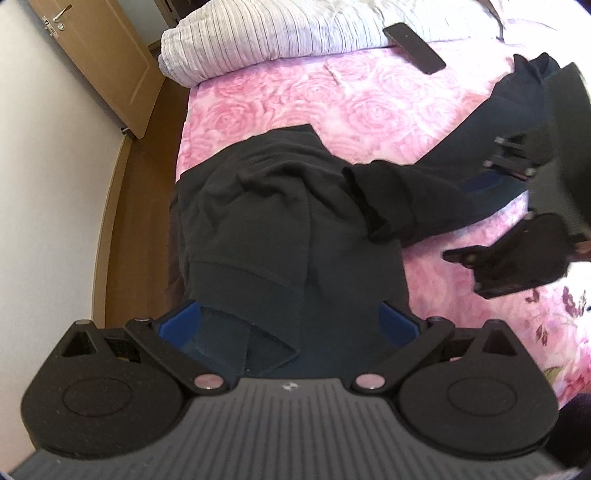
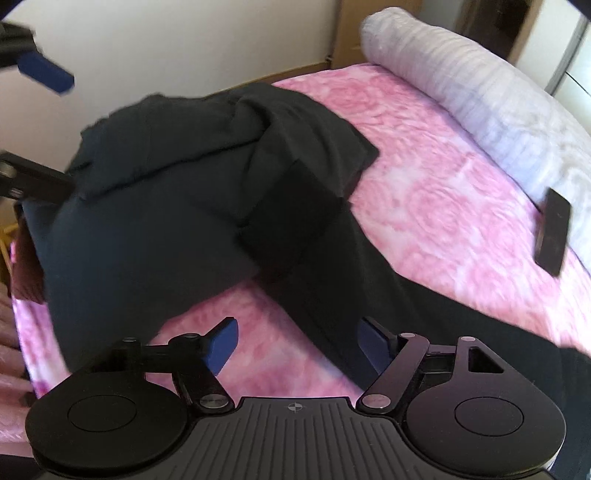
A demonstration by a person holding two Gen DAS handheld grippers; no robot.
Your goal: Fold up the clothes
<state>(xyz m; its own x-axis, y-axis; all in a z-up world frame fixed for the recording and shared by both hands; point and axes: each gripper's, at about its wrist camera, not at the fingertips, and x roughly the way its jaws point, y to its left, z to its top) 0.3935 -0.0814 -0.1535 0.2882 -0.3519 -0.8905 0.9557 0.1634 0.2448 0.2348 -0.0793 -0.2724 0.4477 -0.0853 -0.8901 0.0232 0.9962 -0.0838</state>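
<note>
Folding has barely started, I'd say. Closest in, the left claw (image 1: 288,325) is spread wide with the black top (image 1: 295,221) bunched between its pads, not pinched. The right claw (image 2: 299,345) is also wide open, hovering over one sleeve (image 2: 332,295) without gripping it.

The top lies crumpled on the pink bed (image 1: 369,103), one sleeve flopped across the body and the other stretched out, so both sleeves and the body still need squaring up.

Count: one garment, two claws, one dark phone (image 1: 413,48) farther back, one striped duvet (image 1: 277,33) beyond.
</note>
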